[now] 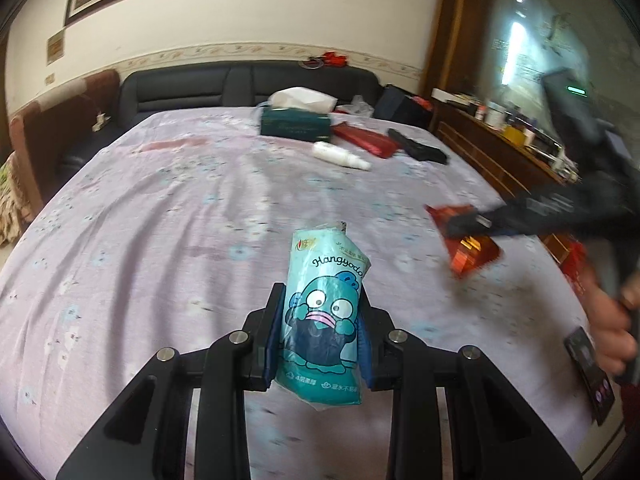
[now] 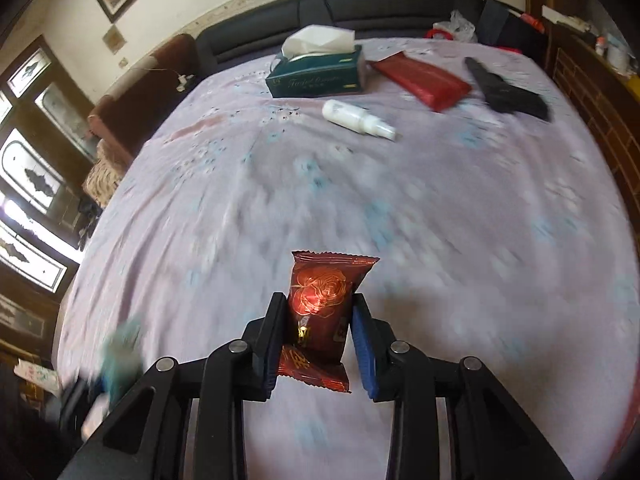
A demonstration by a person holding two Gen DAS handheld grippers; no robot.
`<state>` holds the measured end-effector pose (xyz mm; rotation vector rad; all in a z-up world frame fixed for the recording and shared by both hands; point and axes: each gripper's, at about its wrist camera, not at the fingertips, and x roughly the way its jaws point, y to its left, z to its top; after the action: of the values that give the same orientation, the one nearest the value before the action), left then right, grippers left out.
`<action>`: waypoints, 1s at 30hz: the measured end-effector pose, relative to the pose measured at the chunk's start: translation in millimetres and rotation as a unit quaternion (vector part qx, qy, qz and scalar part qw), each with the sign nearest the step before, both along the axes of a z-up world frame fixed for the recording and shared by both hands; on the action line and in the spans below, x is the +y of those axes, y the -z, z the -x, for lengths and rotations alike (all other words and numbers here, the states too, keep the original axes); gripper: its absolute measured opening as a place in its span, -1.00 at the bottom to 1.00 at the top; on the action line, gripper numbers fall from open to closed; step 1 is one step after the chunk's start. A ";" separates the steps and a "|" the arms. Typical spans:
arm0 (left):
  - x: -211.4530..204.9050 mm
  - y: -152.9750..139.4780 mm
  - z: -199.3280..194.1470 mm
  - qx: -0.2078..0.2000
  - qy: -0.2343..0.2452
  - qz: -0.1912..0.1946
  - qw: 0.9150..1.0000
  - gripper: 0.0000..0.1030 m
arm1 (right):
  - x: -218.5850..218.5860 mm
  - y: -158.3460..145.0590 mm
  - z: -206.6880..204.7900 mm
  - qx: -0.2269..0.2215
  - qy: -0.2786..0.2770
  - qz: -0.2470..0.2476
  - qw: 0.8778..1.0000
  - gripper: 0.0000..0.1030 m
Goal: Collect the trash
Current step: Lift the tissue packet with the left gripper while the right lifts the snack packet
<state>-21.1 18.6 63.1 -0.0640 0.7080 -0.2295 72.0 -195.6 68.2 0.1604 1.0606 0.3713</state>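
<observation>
Ahead, bare bedsheet [image 2: 360, 200] stretches to the tissue box [image 2: 316, 76]

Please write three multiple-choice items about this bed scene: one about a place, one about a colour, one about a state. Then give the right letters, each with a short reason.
1. Where does the white spray bottle lie?
A. on the bed sheet, in front of the tissue box
B. inside the tissue box
C. on the wooden dresser

2. What colour is the tissue box?
A. yellow
B. dark green
C. white

3. What is the state of the right claw?
A. wide open and empty
B. closed on a red snack wrapper
C. closed on the spray bottle

Answers:
1 A, the bottle lies on its side on the sheet, nearer the camera than the box.
2 B, the box sides are dark green, with white tissue on top.
3 B, the wrapper sits pressed between both pads, above the sheet.
</observation>
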 end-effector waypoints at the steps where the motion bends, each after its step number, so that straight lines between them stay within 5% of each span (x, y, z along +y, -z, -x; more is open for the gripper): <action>1: -6.6 -1.9 4.0 -0.002 0.006 0.001 1.000 -0.43 | -8.1 -3.6 15.3 -0.003 -0.002 -0.004 1.000 -0.34; 13: -98.7 -10.7 46.3 -0.035 0.078 -0.026 0.996 -0.42 | -102.6 -21.8 177.8 -0.106 0.049 -0.044 0.992 -0.33; 19: -126.7 -3.8 56.1 -0.044 0.088 -0.069 0.993 -0.42 | -113.6 -19.0 197.9 -0.145 0.074 -0.023 0.986 -0.33; 30: -145.0 2.8 59.5 -0.041 0.099 -0.098 0.989 -0.42 | -122.4 -7.3 192.8 -0.137 0.079 -0.045 0.986 -0.33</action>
<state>-80.6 -126.4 60.3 0.2035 0.6517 -0.3495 -120.8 -318.0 75.5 0.2655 0.7536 0.2885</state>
